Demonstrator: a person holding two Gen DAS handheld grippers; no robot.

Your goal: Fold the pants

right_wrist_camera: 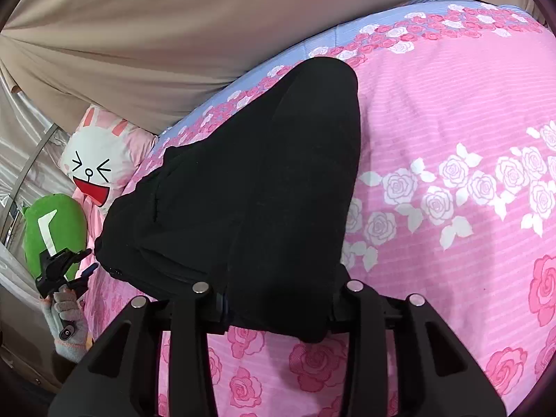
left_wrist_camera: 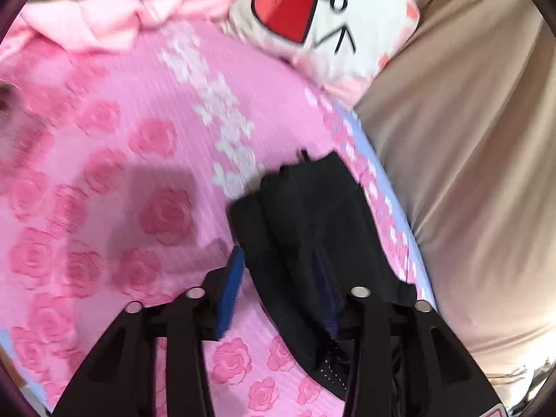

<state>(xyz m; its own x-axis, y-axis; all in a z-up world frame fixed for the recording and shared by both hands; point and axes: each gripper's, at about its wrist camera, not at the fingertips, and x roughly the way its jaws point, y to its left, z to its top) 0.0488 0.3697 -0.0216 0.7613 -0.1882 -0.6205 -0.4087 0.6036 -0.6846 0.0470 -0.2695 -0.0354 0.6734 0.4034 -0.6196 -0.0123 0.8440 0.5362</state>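
The black pants (right_wrist_camera: 257, 191) lie folded lengthwise on the pink rose bedspread (right_wrist_camera: 451, 104), running from near my right gripper toward the far bed edge. My right gripper (right_wrist_camera: 278, 299) has its jaws wide apart, with the near end of the pants lying between them. In the blurred left wrist view the pants (left_wrist_camera: 305, 215) lie between the fingers of my left gripper (left_wrist_camera: 278, 285); its blue pads (left_wrist_camera: 231, 288) stand well apart. The left gripper also shows at the far left of the right wrist view (right_wrist_camera: 64, 271), held by a gloved hand, beside the pants' waist end.
A white rabbit pillow (right_wrist_camera: 93, 160) and a green plush (right_wrist_camera: 52, 229) lie at the head of the bed. A beige curtain (right_wrist_camera: 156, 34) hangs along the far bed edge. A pink cloth (left_wrist_camera: 104, 24) lies bunched near the pillow.
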